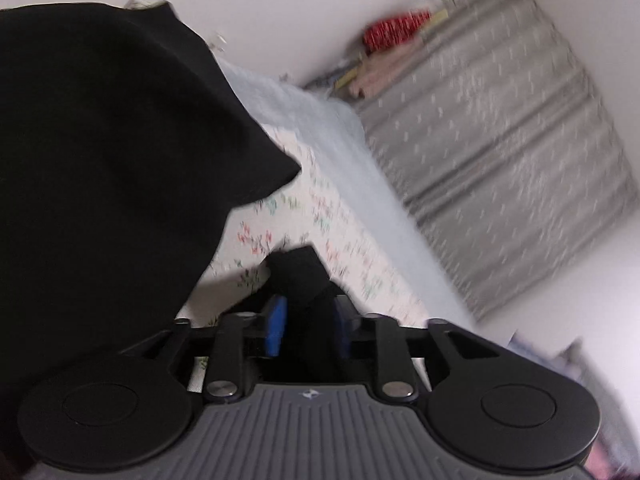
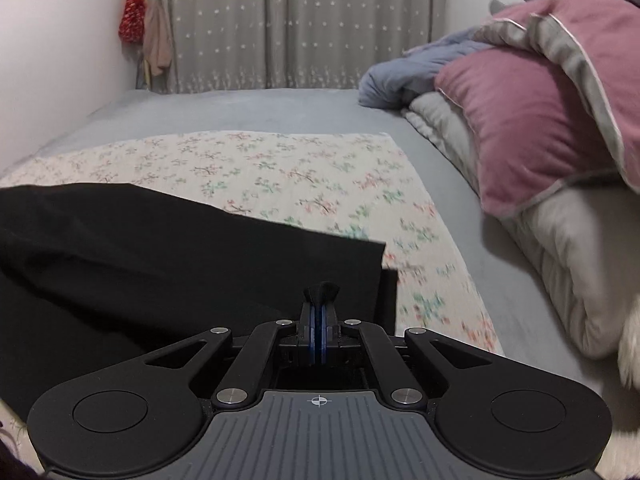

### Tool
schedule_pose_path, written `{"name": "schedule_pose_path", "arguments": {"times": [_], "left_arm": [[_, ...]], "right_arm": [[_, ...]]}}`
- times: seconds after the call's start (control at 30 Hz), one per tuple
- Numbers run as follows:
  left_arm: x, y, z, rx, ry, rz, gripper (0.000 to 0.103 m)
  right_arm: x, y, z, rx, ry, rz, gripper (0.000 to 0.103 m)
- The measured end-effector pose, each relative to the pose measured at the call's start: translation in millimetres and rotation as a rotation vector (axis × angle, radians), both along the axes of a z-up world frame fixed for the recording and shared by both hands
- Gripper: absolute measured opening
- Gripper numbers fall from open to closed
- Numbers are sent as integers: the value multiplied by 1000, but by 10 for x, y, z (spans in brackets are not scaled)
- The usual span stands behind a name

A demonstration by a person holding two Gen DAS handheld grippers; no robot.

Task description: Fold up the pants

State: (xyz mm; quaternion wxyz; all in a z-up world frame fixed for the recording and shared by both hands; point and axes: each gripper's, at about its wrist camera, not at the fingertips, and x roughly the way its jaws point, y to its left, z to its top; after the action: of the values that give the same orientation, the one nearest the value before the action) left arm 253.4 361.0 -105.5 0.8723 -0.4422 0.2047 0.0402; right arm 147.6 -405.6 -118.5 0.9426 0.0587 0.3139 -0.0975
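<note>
Bedroom, white walls; grey patterned curtain [image 2: 304, 28] across far end. Bed with grey sheet [image 2: 248, 108], floral cloth [image 2: 280, 168] spread over its near part. Pink pillow [image 2: 532, 120] stacked on grey bedding at right edge, blue-grey blanket [image 2: 400, 76] bunched behind. Red mesh item [image 2: 132, 12] and beige garment [image 2: 158, 40] hung at wall corner beside curtain.

Black pants [image 2: 160, 264] lying on floral cloth, spread leftward from right tool; one straight edge running diagonally across cloth, corner ending just right of tool.

Right tool [image 2: 319, 320]: blue pads pressed together, pinching a small tuft of black fabric that pokes up above fingertips.

Left tool [image 1: 308, 320]: blue pads [image 1: 276, 324] parted, a fold of black fabric standing in the gap; left pad apart from the fabric, right pad half hidden, so no clamp. Large sheet of pants [image 1: 112, 152] hanging across left of that view, above floral cloth [image 1: 320, 200]. Left view tilted and motion-blurred; curtain [image 1: 500, 152] streaked.
</note>
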Motion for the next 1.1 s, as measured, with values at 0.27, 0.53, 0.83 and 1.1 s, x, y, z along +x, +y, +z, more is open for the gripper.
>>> {"name": "schedule_pose_path", "arguments": {"times": [0.27, 0.53, 0.83, 1.1], "left_arm": [[378, -132, -18, -20, 143, -18, 58], [761, -320, -63, 198, 301, 9, 14], [659, -297, -177, 238, 295, 4, 0], [635, -323, -69, 242, 276, 10, 0]], "right_arm": [[-111, -111, 47, 98, 5, -157, 17], [-457, -152, 41, 345, -88, -248, 55], [-445, -129, -181, 483, 76, -449, 53], [-422, -228, -96, 474, 64, -455, 0]]}}
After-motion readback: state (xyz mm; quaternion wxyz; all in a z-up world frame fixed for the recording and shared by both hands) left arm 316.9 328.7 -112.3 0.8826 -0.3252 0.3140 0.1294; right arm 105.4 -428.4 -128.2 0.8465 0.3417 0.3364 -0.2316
